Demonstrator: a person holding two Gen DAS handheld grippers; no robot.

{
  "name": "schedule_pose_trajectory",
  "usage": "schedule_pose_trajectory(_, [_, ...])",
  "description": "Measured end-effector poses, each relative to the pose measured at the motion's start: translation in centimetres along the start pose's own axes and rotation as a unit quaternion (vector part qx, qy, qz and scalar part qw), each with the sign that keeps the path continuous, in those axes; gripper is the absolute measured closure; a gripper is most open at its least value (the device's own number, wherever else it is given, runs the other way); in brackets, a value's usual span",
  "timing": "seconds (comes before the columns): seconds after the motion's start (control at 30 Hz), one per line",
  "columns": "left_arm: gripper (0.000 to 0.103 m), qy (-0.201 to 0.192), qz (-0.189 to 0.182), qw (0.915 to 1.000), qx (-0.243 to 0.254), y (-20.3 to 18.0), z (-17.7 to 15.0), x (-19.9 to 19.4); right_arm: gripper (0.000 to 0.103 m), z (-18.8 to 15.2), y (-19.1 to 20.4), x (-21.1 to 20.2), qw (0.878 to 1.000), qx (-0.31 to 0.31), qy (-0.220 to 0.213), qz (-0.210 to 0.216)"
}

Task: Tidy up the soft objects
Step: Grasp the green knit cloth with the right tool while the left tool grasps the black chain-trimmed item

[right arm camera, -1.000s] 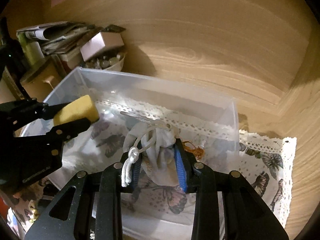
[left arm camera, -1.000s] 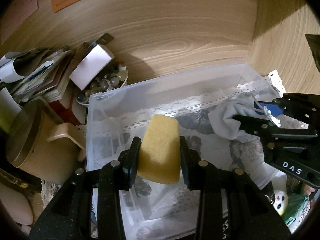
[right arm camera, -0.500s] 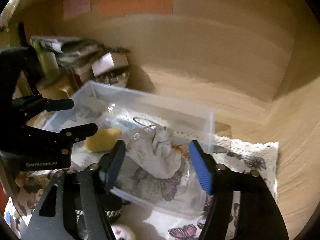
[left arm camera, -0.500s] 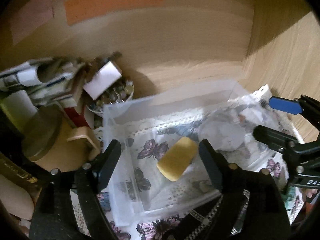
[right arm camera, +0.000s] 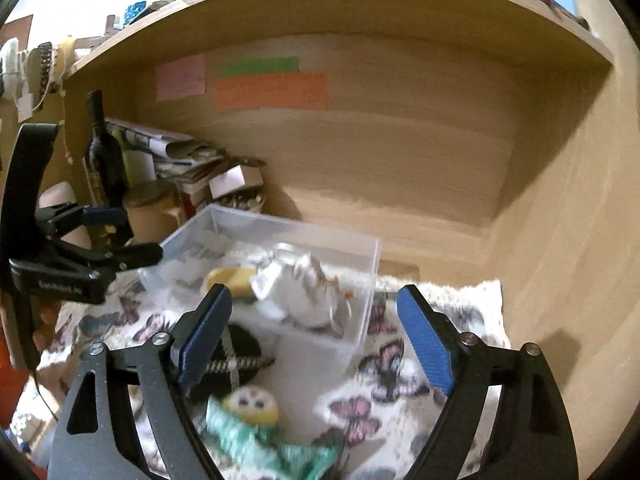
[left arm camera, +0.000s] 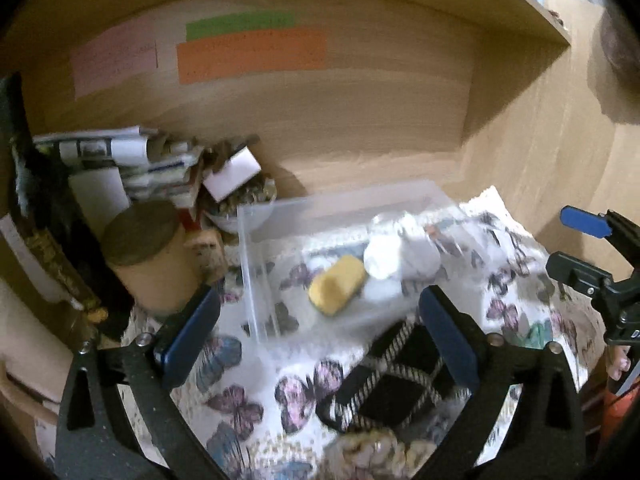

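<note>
A yellow sponge (left arm camera: pixel 338 290) and a white drawstring pouch (left arm camera: pixel 400 254) lie inside the clear plastic bin (left arm camera: pixel 256 276) on the butterfly cloth; both also show in the right wrist view, the sponge (right arm camera: pixel 232 278) left of the pouch (right arm camera: pixel 308 294). My left gripper (left arm camera: pixel 316 334) is open and empty, pulled back in front of the bin. My right gripper (right arm camera: pixel 314 332) is open and empty, also in front of the bin. A black item with rope trim (left arm camera: pixel 394 380) and a small doll in green (right arm camera: pixel 256 424) lie on the cloth near the grippers.
The bin (right arm camera: pixel 360 264) sits in a wooden alcove. At the left stand a round tan canister (left arm camera: pixel 148 256), a stack of papers (left arm camera: pixel 132 160), a bowl with a white box (left arm camera: pixel 236 192) and a dark bottle (right arm camera: pixel 100 156). Coloured notes (left arm camera: pixel 248 48) are stuck on the back wall.
Both grippers opened and let go: the sponge and the pouch dropped into the bin. Both grippers then drew back and up, away from the bin.
</note>
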State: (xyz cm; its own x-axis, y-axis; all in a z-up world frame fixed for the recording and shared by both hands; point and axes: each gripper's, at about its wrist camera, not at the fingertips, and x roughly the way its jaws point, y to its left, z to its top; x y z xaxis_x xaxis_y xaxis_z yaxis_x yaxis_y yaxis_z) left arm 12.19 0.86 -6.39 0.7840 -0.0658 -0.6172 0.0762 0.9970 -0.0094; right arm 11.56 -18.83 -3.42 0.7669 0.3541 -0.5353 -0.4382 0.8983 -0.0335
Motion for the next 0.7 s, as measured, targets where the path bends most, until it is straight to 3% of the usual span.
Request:
schedule_pose_trajectory(0.2, [0.002,0.041,-0.019,0.9989,0.006,-1.4,-2.9,0.7,0.020,-3.8,0.5,-0.3,0.999,0.009,0.031,-0.002])
schedule_pose_trajectory(0.57, [0.002,0.102,-0.048,0.9927,0.043,-4.9,-6.1,4.9,0.021,-8.5,1.2,0.9,0.994,0.055,0.087,0.036])
schedule_pose_trajectory(0.63, [0.005,0.106,-0.051,0.9923,0.040,-5.0,-6.2,5.5,0.030,-8.9,1.0,1.4,0.993,0.063,0.095,0.036])
schedule_pose_trajectory(0.7, [0.021,0.110,-0.058,0.9913,0.042,-5.1,-6.3,5.9,0.045,-9.1,1.0,1.6,0.992,0.063,0.102,0.036])
